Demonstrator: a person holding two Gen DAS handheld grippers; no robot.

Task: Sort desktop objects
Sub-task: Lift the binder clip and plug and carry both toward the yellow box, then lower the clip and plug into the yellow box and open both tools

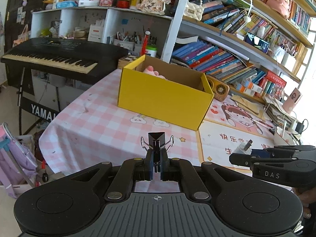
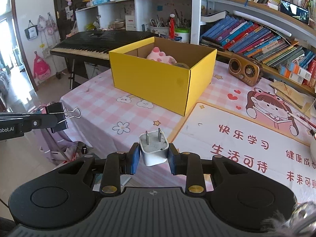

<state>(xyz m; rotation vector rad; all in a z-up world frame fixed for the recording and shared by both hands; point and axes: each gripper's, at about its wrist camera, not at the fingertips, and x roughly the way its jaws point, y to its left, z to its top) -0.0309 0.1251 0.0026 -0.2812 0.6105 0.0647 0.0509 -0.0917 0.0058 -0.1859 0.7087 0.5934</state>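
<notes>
My left tongs (image 1: 157, 164) pinch a black clip (image 1: 156, 140). My right tongs (image 2: 153, 156) squeeze a white plug (image 2: 153, 152), prongs pointing ahead. The yellow box (image 2: 158, 79) sits on the table (image 2: 110, 110), straight ahead of both, open on top, a pink toy (image 2: 161, 56) inside. Neither hand looks much closer to it.

1. My left hand-held gripper (image 1: 157, 165) is matte black, with blue pads on its fingers (image 1: 150, 165).
2. Its linkage arms pivot on brass-coloured round pins, above a ribbed grey plate marked with a small crosshair.
3. My right hand-held gripper (image 2: 153, 154) has the same build: black arms, blue pads, two round side discs.
4. Seen side-on, white lettering reads "DAS" on one body and "obot.AI" on the other.
</notes>
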